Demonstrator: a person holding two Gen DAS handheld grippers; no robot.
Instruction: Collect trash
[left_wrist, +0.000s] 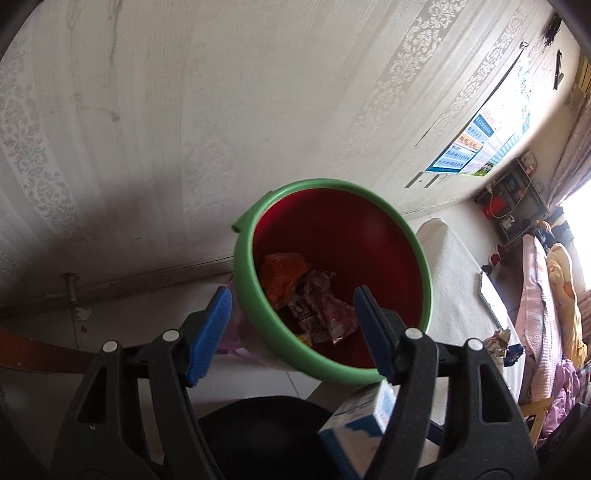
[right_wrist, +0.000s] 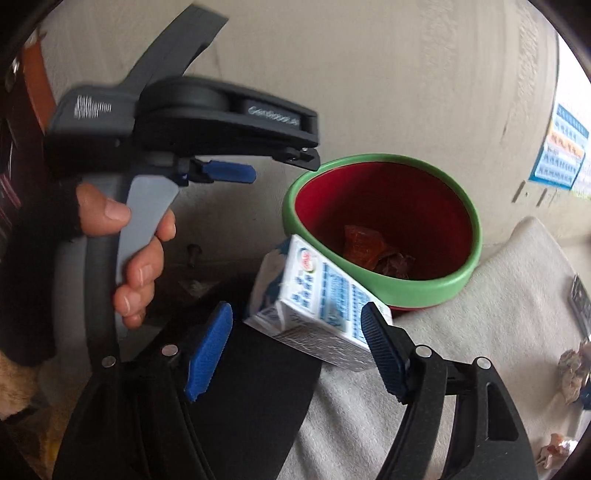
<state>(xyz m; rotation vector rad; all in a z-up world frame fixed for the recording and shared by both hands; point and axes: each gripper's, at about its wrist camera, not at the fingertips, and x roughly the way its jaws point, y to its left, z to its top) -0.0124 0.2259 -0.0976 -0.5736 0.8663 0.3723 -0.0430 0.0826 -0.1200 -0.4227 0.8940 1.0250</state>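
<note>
A red trash bin with a green rim (left_wrist: 295, 347) (right_wrist: 417, 286) stands tilted at the edge of a white-covered bed. Orange plastic and crumpled wrappers (left_wrist: 306, 295) lie inside it. My left gripper (left_wrist: 291, 325) is open, its jaws on either side of the bin's near rim. A white and blue milk carton (right_wrist: 317, 310) lies on its side against the bin's rim; it also shows in the left wrist view (left_wrist: 362, 424). My right gripper (right_wrist: 295, 339) is open around the carton, not closed on it. The left gripper's body and the hand that holds it (right_wrist: 140, 251) show at the left.
A black object (right_wrist: 258, 387) lies beside the carton at the bed's edge. Crumpled paper scraps (right_wrist: 572, 373) lie on the white bed cover (right_wrist: 480, 295) at the right. A papered wall with a poster (left_wrist: 476, 144) stands behind the bin. Bedding is piled at the far right (left_wrist: 554, 295).
</note>
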